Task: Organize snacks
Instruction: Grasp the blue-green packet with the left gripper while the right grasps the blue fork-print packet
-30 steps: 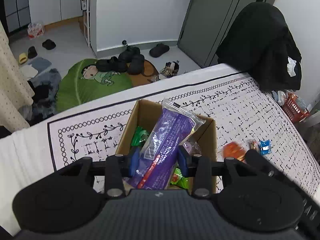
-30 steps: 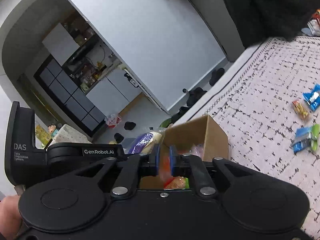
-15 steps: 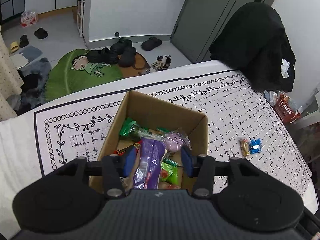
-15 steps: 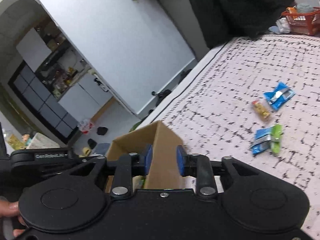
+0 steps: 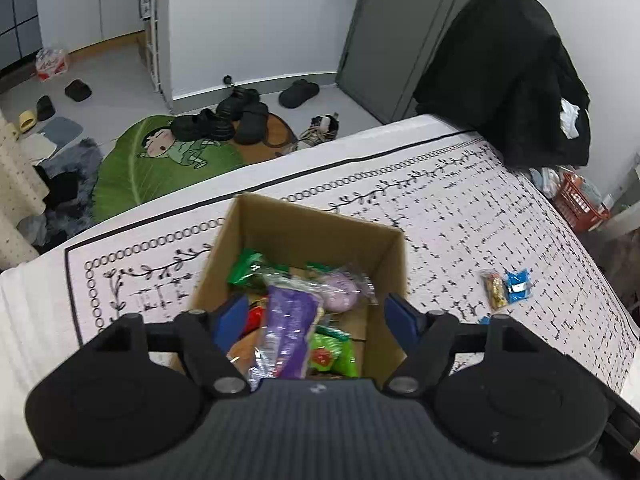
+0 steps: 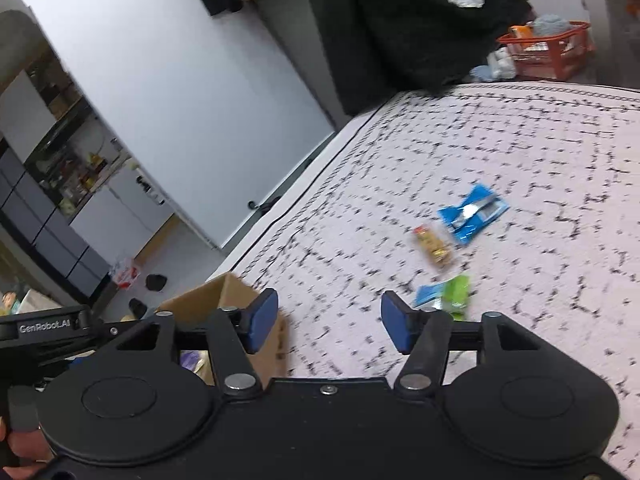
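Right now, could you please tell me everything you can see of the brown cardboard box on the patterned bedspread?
The brown cardboard box is open-topped, plain corrugated card with bare inner walls and no flaps showing. It stands upright on the white, black-patterned bedspread, near the edge facing the floor. Inside, loosely piled snack packets cover most of its floor: a long purple wrapper, green packets, a pale pink bun in clear film. The left gripper hangs over it, jaws opening, pads clear of the packets. In the right wrist view only one corner shows.

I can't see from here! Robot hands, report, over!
Left gripper over box, jaws opening, purple pack dropped in. Right gripper opening, empty. Blue pack still out.
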Available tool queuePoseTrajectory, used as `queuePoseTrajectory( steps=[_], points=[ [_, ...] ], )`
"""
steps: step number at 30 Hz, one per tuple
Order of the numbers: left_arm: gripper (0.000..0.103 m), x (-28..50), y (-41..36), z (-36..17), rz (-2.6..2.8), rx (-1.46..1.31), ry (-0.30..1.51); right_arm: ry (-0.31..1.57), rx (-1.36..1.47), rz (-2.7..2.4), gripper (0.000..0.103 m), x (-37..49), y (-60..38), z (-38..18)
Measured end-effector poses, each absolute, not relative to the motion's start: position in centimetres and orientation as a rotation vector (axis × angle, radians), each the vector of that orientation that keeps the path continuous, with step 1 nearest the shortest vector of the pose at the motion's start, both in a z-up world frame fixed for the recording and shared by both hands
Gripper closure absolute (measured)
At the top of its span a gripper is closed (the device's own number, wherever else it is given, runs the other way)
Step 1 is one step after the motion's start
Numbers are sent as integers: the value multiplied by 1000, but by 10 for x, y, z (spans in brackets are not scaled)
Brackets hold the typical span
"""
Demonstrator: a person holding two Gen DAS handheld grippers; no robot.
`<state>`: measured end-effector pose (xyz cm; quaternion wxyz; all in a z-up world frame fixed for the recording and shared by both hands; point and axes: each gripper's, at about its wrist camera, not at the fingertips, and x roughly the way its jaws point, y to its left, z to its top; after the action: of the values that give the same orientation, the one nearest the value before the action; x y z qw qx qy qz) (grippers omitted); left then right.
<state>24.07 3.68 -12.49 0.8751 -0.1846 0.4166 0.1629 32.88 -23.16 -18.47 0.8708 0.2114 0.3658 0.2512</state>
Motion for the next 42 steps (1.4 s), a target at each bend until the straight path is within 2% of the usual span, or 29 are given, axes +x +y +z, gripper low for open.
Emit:
queuePoseTrajectory(
  steps=[15, 20, 29, 42],
  points=[
    [24, 277, -26, -125, 217, -348, 875, 762, 531, 397, 38, 348, -291, -198],
    [24, 289, -51, -133, 174, -350, 887, 757, 558, 374, 26, 351, -303, -203],
    [24, 307, -85, -158, 137, -362, 916, 775, 637, 339, 21, 363, -322, -217],
    [27, 340, -124, -200, 90, -370, 971, 835, 696, 303, 21, 384, -321, -240]
  ],
)
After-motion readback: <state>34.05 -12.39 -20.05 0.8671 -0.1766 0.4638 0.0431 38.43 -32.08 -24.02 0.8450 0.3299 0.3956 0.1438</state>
